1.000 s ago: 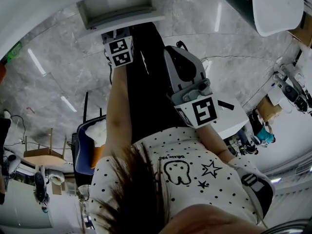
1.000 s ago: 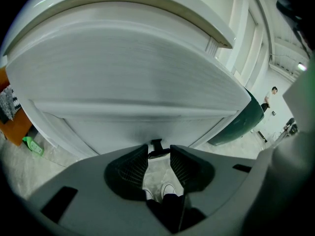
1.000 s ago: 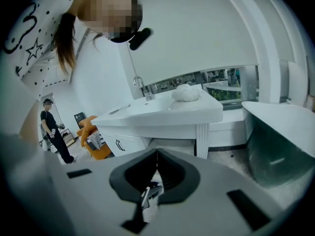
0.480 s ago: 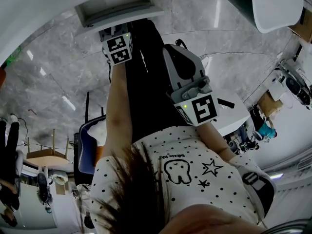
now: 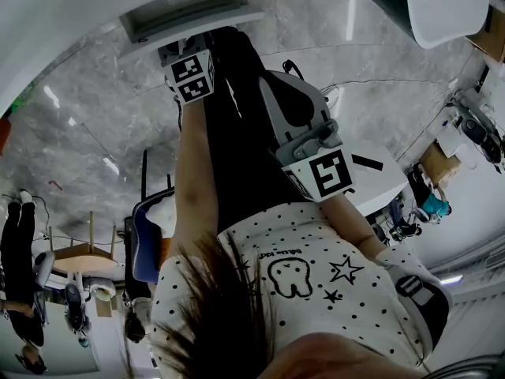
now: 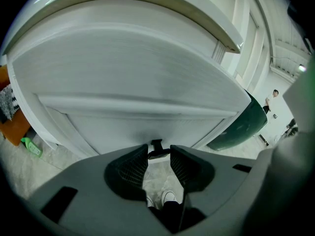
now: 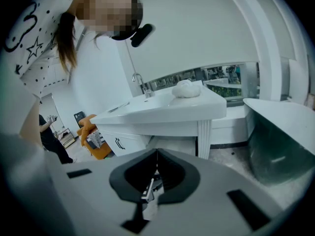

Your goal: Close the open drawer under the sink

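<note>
The white drawer [image 5: 186,16] under the sink stands a little way out at the top of the head view. Its flat front [image 6: 133,82] fills the left gripper view. My left gripper [image 6: 158,151] is right up against that front, its fingertips closed on the small black drawer handle [image 6: 156,144]. Its marker cube [image 5: 192,76] sits just below the drawer. My right gripper [image 7: 156,154] is shut with nothing in it, held back near the person's body, its cube [image 5: 325,172] at mid-frame. It faces a white sink counter [image 7: 162,113] with a faucet [image 7: 141,85].
A dark green glass panel [image 6: 243,124] stands right of the drawer. An orange chair [image 7: 93,137] and a blue chair [image 5: 147,242] stand on the marble floor. A white lump [image 7: 186,88] lies on the counter. A white table [image 5: 380,186] is at the right.
The drawer shows less of its inside and sits farther up the head view than a second ago. My left gripper has kept against it. The right gripper has barely shifted.
</note>
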Demonstrator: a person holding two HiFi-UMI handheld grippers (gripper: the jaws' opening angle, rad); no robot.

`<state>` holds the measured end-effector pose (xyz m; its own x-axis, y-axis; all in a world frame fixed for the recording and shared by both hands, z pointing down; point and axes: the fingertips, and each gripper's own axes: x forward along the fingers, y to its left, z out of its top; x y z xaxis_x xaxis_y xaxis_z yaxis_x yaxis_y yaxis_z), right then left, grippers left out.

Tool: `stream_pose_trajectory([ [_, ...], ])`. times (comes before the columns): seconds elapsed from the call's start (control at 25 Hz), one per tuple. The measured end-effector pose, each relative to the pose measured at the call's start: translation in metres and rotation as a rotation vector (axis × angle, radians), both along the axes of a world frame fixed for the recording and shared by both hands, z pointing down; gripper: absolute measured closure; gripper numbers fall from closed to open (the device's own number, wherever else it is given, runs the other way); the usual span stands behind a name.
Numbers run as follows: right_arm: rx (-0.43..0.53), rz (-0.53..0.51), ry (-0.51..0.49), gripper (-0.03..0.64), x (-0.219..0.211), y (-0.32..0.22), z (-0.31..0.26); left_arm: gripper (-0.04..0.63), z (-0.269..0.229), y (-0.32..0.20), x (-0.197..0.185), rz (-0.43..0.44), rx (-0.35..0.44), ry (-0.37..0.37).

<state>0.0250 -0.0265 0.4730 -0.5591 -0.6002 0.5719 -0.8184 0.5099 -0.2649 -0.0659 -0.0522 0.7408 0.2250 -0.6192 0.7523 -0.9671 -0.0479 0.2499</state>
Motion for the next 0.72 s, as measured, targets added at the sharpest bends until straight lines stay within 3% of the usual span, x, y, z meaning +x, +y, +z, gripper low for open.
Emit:
stream_pose_trajectory([
  [0.72,-0.016,-0.008,-0.001,0.603,0.009,-0.009,0.004,0.453,-0.004,-0.026,-0.006,-0.041,0.016,-0.012],
])
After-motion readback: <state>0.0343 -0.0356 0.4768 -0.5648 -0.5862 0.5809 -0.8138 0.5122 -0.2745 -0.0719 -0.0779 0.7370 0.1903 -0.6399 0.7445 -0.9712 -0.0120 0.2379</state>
